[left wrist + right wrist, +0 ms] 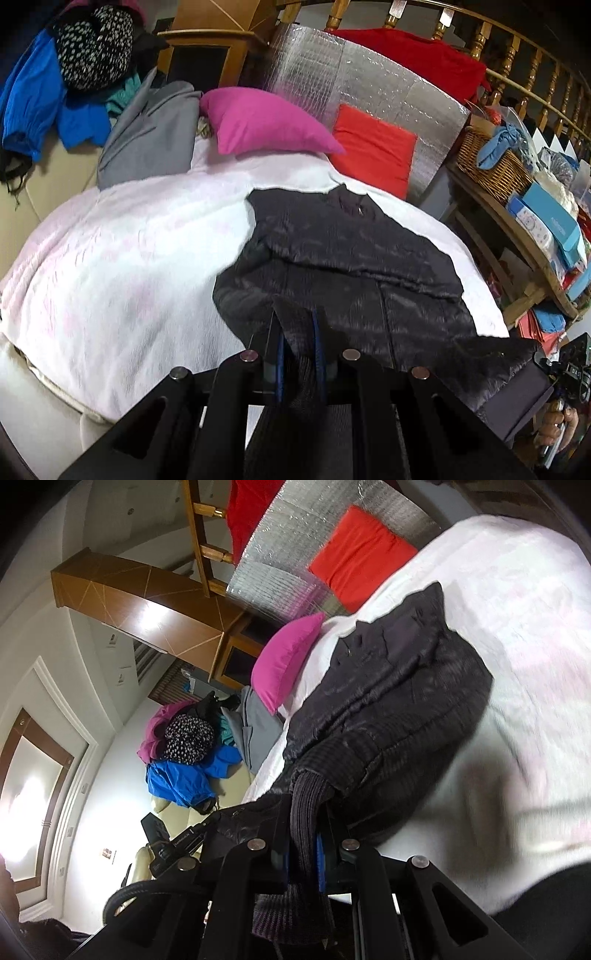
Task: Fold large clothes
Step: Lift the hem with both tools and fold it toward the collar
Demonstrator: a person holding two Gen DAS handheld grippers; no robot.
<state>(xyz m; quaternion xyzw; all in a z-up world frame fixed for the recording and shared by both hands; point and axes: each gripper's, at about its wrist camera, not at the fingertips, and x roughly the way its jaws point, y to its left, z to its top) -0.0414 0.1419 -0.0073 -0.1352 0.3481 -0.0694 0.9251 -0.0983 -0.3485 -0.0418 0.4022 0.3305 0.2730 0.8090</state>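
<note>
Bare blanket [129, 258] left of jacket [351, 258]; pillows [266, 122] beyond.

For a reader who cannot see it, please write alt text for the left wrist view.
The left gripper is shut on the near hem of a dark quilted jacket lying on a white bedspread. Behind it sit a pink pillow and a red cushion.

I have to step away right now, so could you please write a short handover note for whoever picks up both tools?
Left tool: shut on the dark jacket's near hem.
Right tool: shut on the jacket's ribbed edge.
Jacket lies on the white bedspread, collar toward the pink pillow, partly bunched; sleeves seem tucked in.
Done: both near-edge grips taken.
Left: probably carry the near edge up toward the collar, release, then smooth.
</note>
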